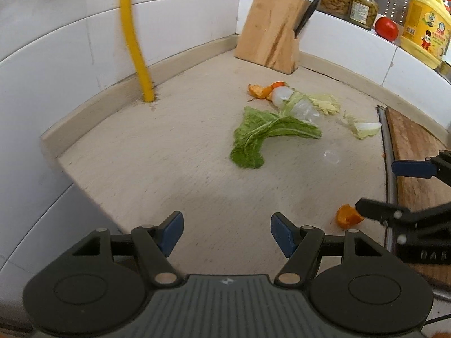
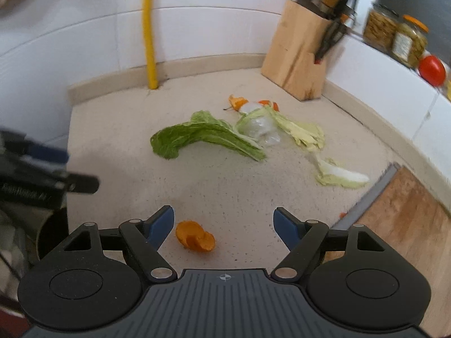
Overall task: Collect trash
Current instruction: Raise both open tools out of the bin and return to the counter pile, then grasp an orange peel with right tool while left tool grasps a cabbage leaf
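cut off: cutting board [image 2: 408, 211] by right edge, yellow bottle [image 1: 425, 28] partly | blurred: knife block [image 2: 298, 53] handles, jars [image 2: 394, 33] | hidden: orange peel [image 1: 348, 216] partly behind right tool [image 1: 375, 188]

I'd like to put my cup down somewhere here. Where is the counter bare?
Bare: the stretch between the yellow pipe and the green leaf, running forward to the left gripper. Crowded: scraps from the orange peel to the pale leaf, toward the cutting board.
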Demonstrator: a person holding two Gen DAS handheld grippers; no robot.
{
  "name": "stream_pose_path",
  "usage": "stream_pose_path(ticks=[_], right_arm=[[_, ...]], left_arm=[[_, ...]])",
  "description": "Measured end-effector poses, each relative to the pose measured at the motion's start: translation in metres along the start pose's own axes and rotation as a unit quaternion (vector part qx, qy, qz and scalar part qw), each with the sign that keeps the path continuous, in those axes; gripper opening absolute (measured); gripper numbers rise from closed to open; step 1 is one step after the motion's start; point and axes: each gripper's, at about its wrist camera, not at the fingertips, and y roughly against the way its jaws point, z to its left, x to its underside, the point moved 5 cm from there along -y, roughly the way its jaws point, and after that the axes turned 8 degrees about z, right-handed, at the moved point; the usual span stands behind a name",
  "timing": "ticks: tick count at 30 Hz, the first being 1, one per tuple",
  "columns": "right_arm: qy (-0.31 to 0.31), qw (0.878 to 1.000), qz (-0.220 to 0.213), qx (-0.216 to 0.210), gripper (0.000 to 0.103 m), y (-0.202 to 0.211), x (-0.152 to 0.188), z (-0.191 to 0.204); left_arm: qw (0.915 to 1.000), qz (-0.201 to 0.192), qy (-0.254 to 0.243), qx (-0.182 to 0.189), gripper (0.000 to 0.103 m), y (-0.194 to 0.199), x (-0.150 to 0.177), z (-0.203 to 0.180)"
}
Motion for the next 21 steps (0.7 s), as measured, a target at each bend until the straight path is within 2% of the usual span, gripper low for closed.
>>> stream_pose_path(ticks=[9,15,17,21], right_arm=[[0.049,0.998,0.011,-0.029,0.081,-0.006,0.006,0.006],[0.043,0.997,0.034,-0.059,0.069,-0.021,0.012,0.01],[0.032,0.996,0.044,-0.073,0.059,-0.028,0.011,0.01],[0.032,0.995,0.054,-0.078,0.052,-0.035,0.012,0.012]], left_arm=[[0.9999,0.005,-0.004,0.008,0.062,-0.016,-0.02,-0.01],[0.9998,0.01,-0.013,0.008,0.062,-0.024,-0.029,-0.017],[0.9998,0.01,-0.016,0.008,0.062,-0.025,-0.033,-0.019],[0.9996,0.012,-0.026,0.007,0.062,-0.03,-0.04,-0.024]])
